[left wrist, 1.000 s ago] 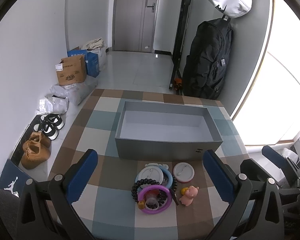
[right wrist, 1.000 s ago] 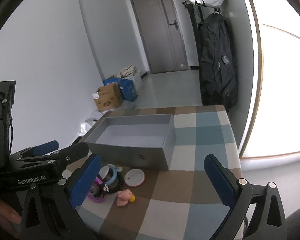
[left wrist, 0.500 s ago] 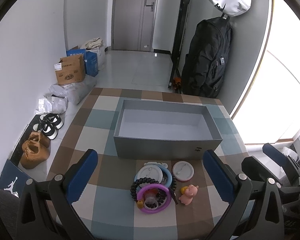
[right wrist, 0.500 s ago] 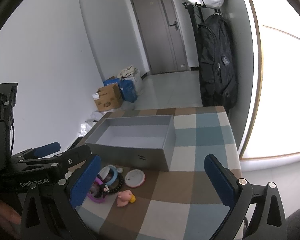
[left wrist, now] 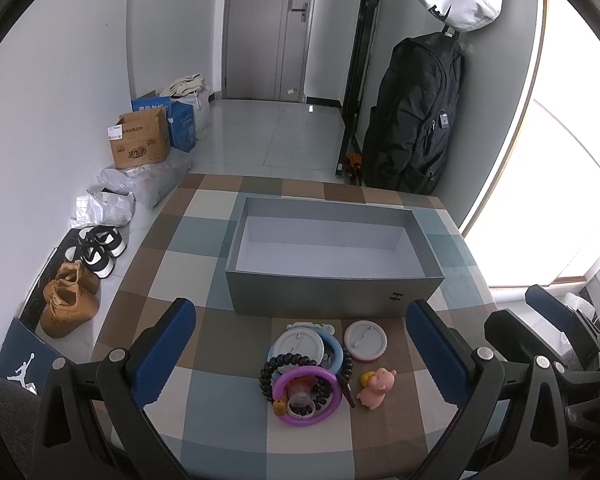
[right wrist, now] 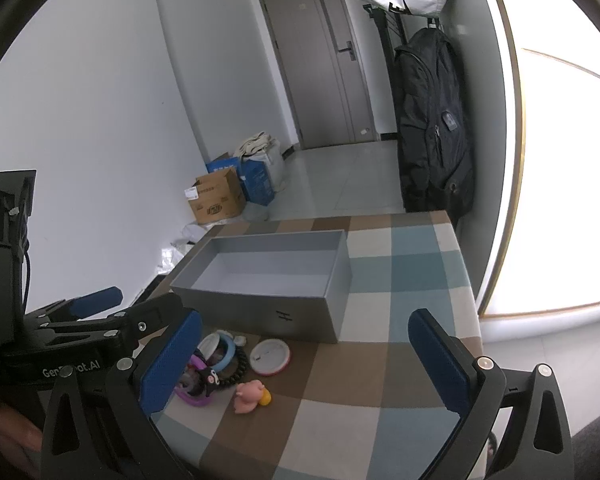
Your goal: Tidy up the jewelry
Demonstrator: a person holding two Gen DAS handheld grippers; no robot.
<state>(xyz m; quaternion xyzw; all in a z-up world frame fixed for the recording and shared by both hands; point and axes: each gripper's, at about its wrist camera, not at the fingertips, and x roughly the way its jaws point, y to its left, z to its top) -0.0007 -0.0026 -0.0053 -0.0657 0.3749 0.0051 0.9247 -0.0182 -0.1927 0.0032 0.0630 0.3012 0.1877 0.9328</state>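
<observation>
A pile of trinkets lies on the checked table in front of an empty grey box [left wrist: 332, 264]: a purple ring [left wrist: 306, 398], a black beaded bracelet [left wrist: 278, 362], a blue bangle [left wrist: 337, 354], two round white badges [left wrist: 365, 340], and a pink pig figure [left wrist: 376, 388]. My left gripper [left wrist: 300, 344] is open and hovers above the pile, empty. My right gripper [right wrist: 306, 356] is open and empty, to the right of the pile [right wrist: 220, 364]. The box [right wrist: 268, 280] and pig [right wrist: 249, 395] also show in the right wrist view.
The checked tablecloth [left wrist: 204, 404] covers the table. Beyond its far edge are a black backpack [left wrist: 416, 120], cardboard boxes [left wrist: 140, 144] and shoes [left wrist: 70, 300] on the floor at left. The left gripper's body [right wrist: 80, 344] shows at the left of the right wrist view.
The left gripper has drifted slightly; the box and pile sit a little higher in its view. The right gripper has barely moved. Nothing was grasped.
</observation>
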